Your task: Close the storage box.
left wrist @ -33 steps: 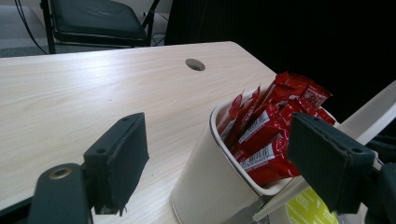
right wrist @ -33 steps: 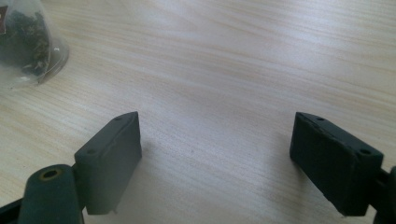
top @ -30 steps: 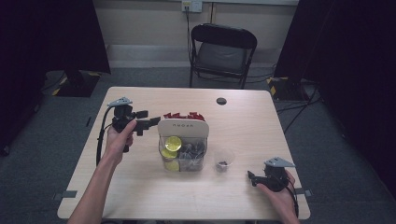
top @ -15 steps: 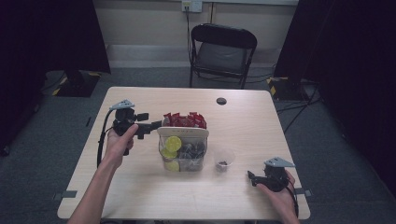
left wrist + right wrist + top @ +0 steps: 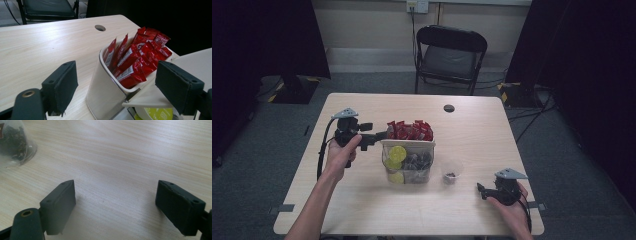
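A person sits at a light wooden table (image 5: pixel 362 210), holding a two-jaw gripper in each hand. Near the table's middle stands a white-rimmed clear organiser bin (image 5: pixel 408 162) – the landmark for everything here. Its far compartment is packed with red sauce packets (image 5: pixel 409 130) standing on end; the nearer compartments hold yellow-lidded pods (image 5: pixel 398 152) and dark pods.

The left gripper (image 5: pixel 379 136) sits at the bin's left far corner, pointing level toward it. In the left gripper view its jaws straddle that corner, the packets (image 5: pixel 135 60) between and beyond them. The jaws have just been opening; the pads stand clear of the bin's wall (image 5: pixel 102 92), so the tool is released and grips nothing.

Just right of the bin sits a small clear cup (image 5: pixel 452 171) with dark bits in it. Further right, well apart from the bin and near the table's front edge, the right gripper (image 5: pixel 482 191) rests low over the wood – jaws spread wide, nothing between them
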### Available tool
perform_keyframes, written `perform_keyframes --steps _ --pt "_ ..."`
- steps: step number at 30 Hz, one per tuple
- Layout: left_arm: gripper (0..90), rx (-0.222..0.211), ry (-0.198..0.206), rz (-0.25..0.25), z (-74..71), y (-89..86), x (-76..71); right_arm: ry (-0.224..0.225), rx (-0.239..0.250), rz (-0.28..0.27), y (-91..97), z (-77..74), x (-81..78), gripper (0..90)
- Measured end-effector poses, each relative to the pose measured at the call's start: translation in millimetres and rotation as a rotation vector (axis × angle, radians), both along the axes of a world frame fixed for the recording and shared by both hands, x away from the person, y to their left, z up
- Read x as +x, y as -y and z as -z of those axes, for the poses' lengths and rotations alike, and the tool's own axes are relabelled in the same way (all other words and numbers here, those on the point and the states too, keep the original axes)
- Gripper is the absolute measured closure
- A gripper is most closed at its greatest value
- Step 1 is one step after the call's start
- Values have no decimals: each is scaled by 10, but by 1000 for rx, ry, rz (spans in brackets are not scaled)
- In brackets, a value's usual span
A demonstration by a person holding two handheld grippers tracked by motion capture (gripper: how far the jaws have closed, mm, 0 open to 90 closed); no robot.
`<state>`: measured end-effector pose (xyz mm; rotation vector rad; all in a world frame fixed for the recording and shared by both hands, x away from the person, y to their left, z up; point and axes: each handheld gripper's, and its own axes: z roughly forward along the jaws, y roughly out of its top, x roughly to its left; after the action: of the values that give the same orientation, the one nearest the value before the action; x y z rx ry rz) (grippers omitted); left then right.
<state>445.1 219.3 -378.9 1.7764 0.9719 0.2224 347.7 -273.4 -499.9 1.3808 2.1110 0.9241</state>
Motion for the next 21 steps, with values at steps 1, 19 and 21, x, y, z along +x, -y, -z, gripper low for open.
perform_keyframes --steps 1,19,21 --pt "176 1 0 -1 3 0 -2 0 0 0 0 0 0 160" --pt "170 30 -2 23 -14 51 -80 0 0 -1 0 0 0 161" --pt "170 37 -6 25 -11 55 -87 0 0 -1 1 0 0 161"
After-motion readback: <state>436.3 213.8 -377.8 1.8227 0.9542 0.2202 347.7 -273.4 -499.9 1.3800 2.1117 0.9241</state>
